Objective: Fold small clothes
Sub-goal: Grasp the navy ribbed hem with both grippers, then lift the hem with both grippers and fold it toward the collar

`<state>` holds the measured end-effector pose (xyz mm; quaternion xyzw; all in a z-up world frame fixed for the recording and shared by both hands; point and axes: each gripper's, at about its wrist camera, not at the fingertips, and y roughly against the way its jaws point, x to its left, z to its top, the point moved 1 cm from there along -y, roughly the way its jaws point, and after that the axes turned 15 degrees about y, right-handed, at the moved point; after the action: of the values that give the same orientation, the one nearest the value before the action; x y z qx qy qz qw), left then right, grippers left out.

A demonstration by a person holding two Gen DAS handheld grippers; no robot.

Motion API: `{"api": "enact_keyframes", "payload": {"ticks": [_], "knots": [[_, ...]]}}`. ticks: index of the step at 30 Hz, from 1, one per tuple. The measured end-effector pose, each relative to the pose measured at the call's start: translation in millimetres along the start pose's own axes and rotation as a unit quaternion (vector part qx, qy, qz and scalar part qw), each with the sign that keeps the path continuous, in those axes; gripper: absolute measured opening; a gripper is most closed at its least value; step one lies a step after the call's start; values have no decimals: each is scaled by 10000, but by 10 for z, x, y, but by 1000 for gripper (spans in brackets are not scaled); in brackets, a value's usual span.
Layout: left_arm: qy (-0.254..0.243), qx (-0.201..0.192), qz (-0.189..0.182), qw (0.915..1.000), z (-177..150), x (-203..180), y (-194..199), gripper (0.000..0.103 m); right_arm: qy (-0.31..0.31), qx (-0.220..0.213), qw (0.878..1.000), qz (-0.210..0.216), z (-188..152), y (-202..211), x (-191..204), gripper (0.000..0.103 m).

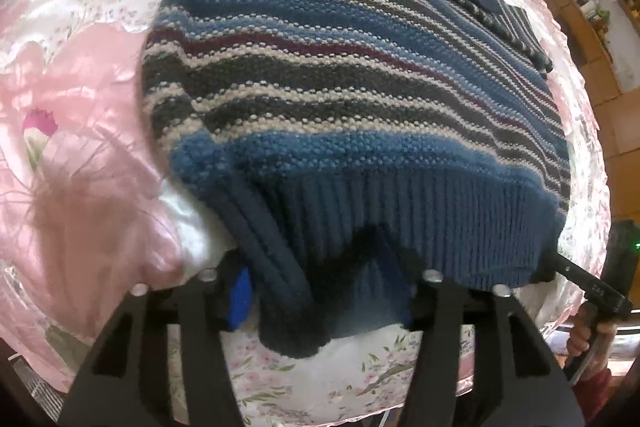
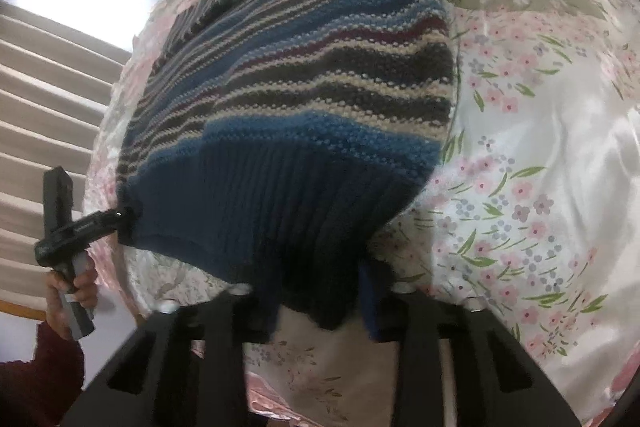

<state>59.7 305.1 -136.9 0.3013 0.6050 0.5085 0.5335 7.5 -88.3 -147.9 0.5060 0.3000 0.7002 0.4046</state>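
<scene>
Left wrist view: the striped sweater [image 1: 352,75] lies on the floral cloth [image 1: 80,131] that covers the desk. Its dark blue ribbed hem [image 1: 420,223] is the near edge. The left gripper [image 1: 324,291] has its jaws pinching the hem at the sweater's near left corner, and the fabric bunches between them. At the sweater's near right corner, the right gripper [image 1: 552,267] grips the hem; a hand [image 1: 592,331] holds its handle.

Right wrist view: the sweater [image 2: 300,79] spreads away over the cloth [image 2: 540,147]. The right gripper [image 2: 320,303] has its jaws pinching the hem [image 2: 280,195]. At the sweater's far hem corner, the left gripper [image 2: 124,223] clamps the fabric.
</scene>
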Motion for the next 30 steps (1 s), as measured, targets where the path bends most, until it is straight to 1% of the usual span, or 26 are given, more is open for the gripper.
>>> {"api": "enact_keyframes", "payload": {"ticks": [1,3,4,6,8,9,10,12,15,20,26,30], "knots": [[35,-9,-43,10000,12,7,14,29,-70,-55,9999,103,0,31,-21,19],[187,84,-305,9993,37,39,47,23,-119,-101,9996,223,7,74,-38,16],[237,106,-371,9990,46,46,61,21,-124,-141,9994,297,17,108,-36,16],[269,115,-477,9984,60,37,102,19,-107,-213,9989,408,45,166,-13,15],[275,101,-646,9975,78,11,166,18,-90,-362,9974,620,102,268,22,14],[285,83,-796,9964,100,-15,219,18,-106,-437,9964,721,136,315,37,14],[284,60,-917,9954,125,-38,267,18,-115,-539,9950,837,193,382,48,13],[249,-17,-1133,9933,195,-105,377,18,-85,-672,9934,928,301,473,60,12],[181,-158,-1360,9904,333,-213,517,18,-50,-905,9901,1068,516,628,81,10],[170,-426,-1472,9880,606,-304,613,18,-11,-1139,9881,1034,885,773,54,10],[478,-477,-1666,9837,943,-327,503,18,-105,-1165,9892,879,1298,760,-77,10],[687,-442,-1705,9820,1200,-394,353,18,-281,-1092,9906,778,1576,606,-229,10]]}}
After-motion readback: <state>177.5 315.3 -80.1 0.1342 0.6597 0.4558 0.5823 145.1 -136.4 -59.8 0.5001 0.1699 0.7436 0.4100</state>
